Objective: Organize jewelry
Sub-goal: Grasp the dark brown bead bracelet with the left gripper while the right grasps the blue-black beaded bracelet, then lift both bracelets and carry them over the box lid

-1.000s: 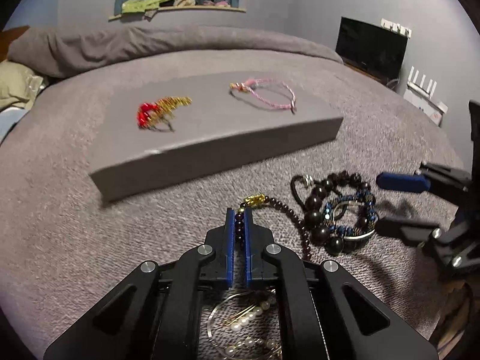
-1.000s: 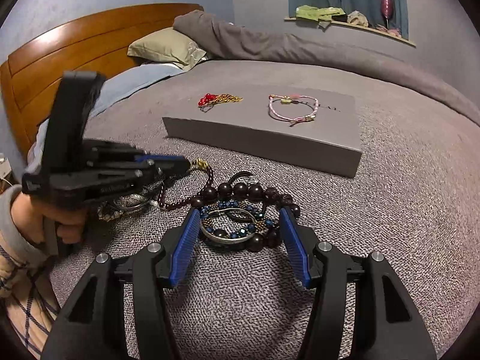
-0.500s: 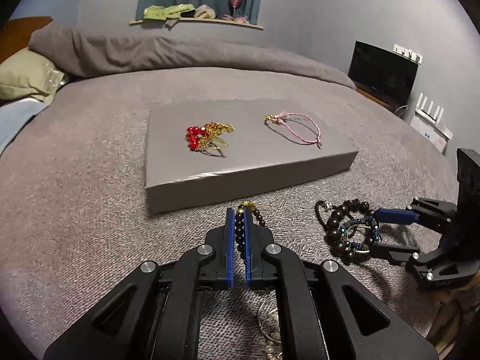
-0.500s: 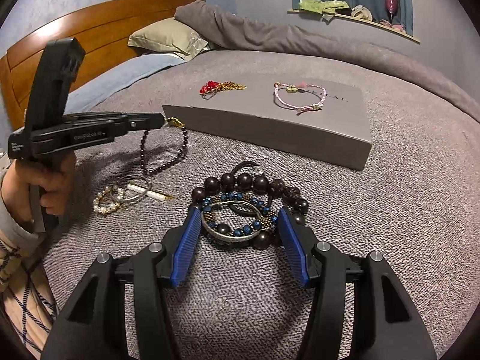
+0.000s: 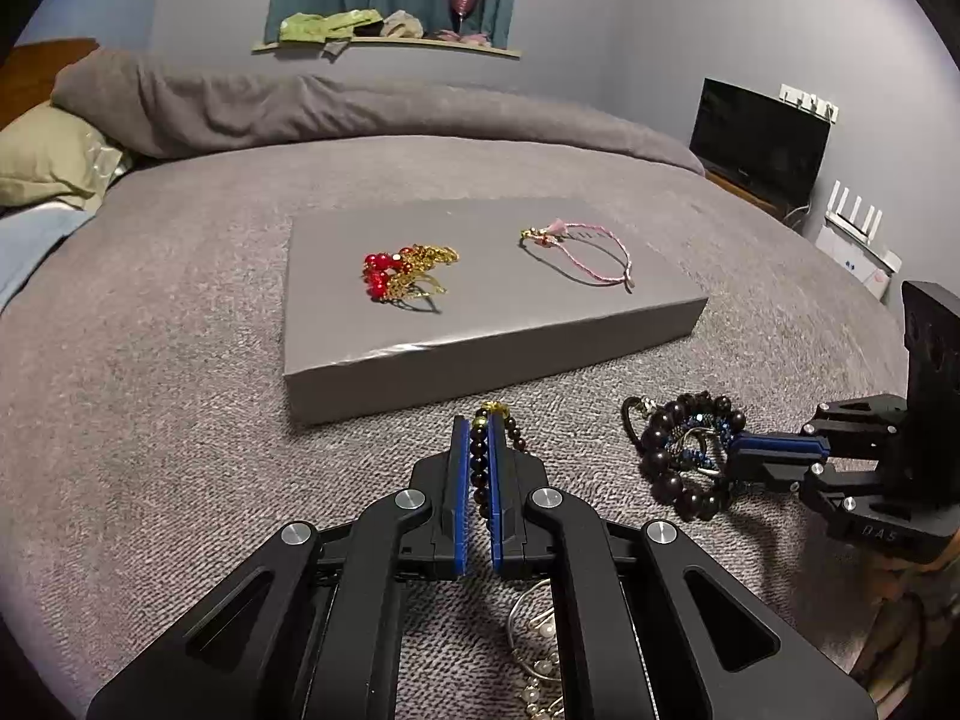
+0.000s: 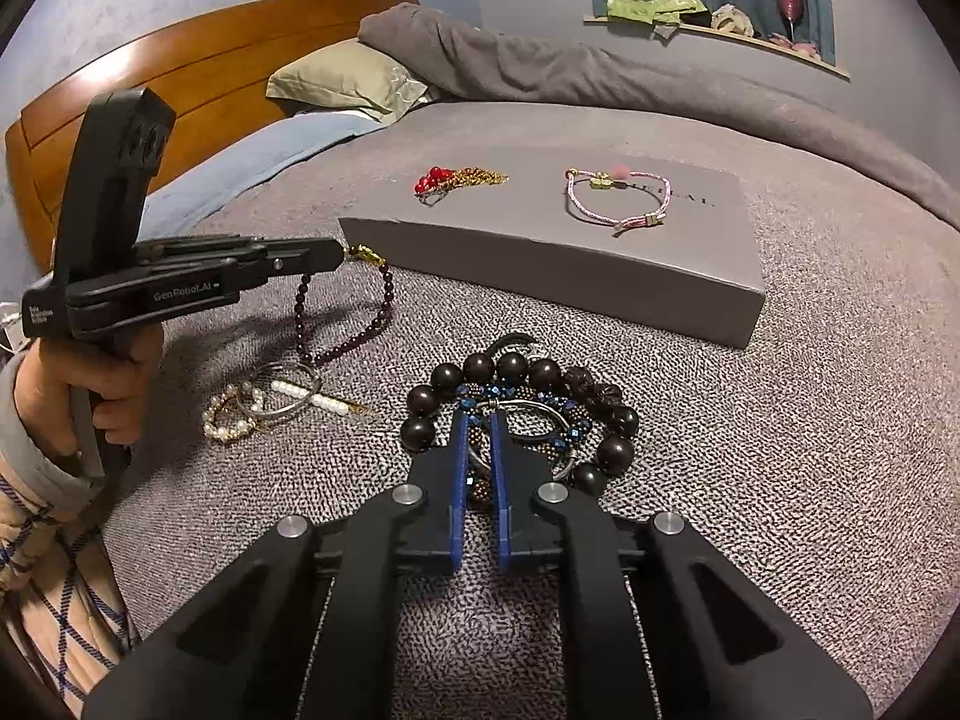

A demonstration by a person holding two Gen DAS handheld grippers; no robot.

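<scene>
The left gripper (image 5: 478, 444) has its blue-padded fingers (image 5: 461, 468) closed on a string of small dark garnet-coloured beads with a gold clasp (image 6: 354, 324). In the right wrist view this bracelet hangs from the fingertips as a loop, lifted clear of the grey bedspread (image 6: 810, 450), its clasp right at the tips and just short of the near edge of the flat grey cardboard box (image 5: 480, 354).

The right gripper (image 6: 477, 438) has its fingers (image 6: 459, 456) drawn together on the thin silver bangle (image 6: 540, 420) in a tangled heap of large dark wooden beads and small blue crystal beads (image 6: 516, 402), which lies on the bedspread. Whether the bangle alone is caught, or blue beads with it, I cannot tell.

Outward, in the left wrist view, the box sits at twelve o'clock, carrying a red-bead and gold-chain piece (image 5: 402, 273) at eleven and a pink cord bracelet with a gold charm (image 5: 579, 255) at one, well apart. A cluster of pearl hoops and a pearl pin (image 6: 270, 405) lies on the bedspread below the left gripper.

The step in hand looks like carrying the garnet bracelet to the box top. The next move calls for lifting it over the box edge and laying it on bare cardboard, while the right lifts slowly, since the tangle may come up whole.
</scene>
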